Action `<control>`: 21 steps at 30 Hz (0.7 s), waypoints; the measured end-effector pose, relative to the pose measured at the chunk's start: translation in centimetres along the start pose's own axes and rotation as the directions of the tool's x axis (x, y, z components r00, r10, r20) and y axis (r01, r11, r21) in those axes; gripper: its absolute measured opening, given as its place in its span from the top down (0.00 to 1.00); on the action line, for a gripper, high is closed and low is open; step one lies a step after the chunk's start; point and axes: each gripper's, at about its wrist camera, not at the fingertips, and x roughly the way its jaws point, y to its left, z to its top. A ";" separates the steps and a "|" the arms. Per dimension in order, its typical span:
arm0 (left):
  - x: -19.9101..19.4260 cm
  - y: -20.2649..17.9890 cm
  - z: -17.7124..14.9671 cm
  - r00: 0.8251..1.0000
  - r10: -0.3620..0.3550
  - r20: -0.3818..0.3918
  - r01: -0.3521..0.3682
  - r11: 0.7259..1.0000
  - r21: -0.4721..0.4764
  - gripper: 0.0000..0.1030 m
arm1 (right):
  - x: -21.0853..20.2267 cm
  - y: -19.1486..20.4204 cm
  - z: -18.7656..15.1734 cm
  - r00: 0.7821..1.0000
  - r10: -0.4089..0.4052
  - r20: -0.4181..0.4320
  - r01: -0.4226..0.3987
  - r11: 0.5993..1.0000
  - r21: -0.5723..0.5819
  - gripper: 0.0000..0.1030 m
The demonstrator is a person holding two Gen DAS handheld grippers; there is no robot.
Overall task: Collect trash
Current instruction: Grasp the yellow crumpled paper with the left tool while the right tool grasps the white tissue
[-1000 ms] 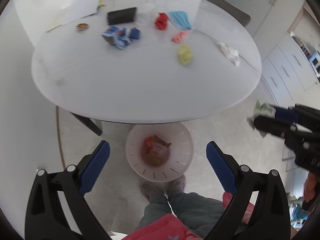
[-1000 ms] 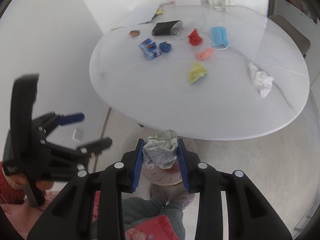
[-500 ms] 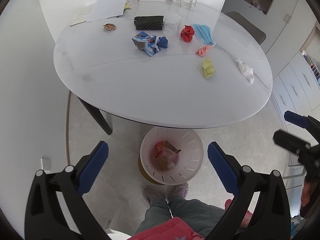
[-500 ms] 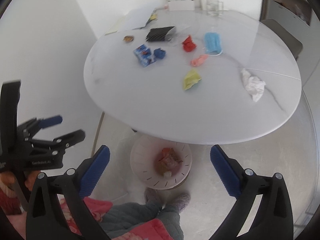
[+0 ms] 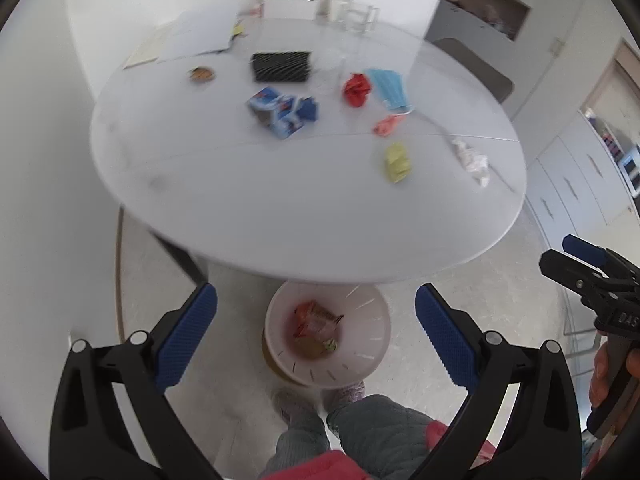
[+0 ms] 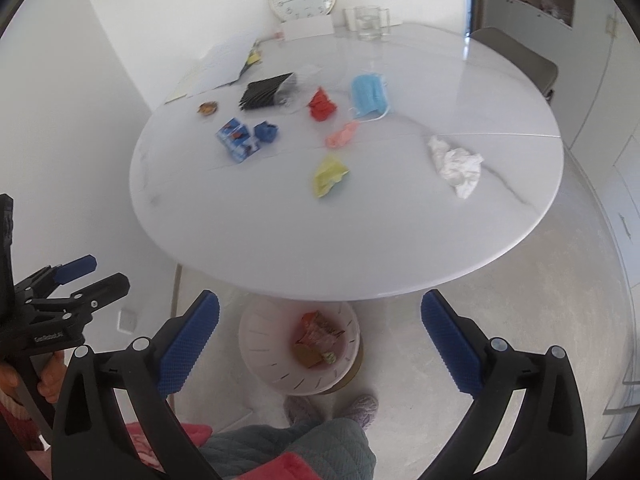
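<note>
Left wrist view: left gripper (image 5: 316,334) spread wide, nothing between its pads, hanging over the pink bin (image 5: 328,336) under the near table (image 5: 240,216) edge; wrappers lie in the bin. Right wrist view: right gripper (image 6: 320,344) also gaping and empty above the same bin. About 8 scraps sit on the table, including a yellow wad (image 6: 329,174) nearest, white tissue (image 6: 456,164) to the right, blue mask (image 6: 370,94) far. Risk: light crumpled paper may slide under closing pads, or a rushed reach may knock the far glass (image 6: 368,22).
</note>
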 end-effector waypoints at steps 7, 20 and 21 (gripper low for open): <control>3.5 -4.2 3.7 1.000 -0.022 0.005 0.021 0.995 0.098 0.08 | 1.3 -4.1 1.7 0.999 -0.054 -0.002 0.054 0.997 0.046 0.03; 16.2 -10.3 11.7 1.000 0.014 -0.021 -0.013 1.000 0.016 0.09 | 11.1 -16.2 9.3 0.990 -0.100 -0.102 0.105 0.994 0.041 0.03; 17.4 -10.6 12.1 0.999 0.027 -0.033 -0.027 1.000 0.001 0.11 | 12.3 -17.0 9.9 0.988 -0.098 -0.117 0.101 0.995 0.026 0.03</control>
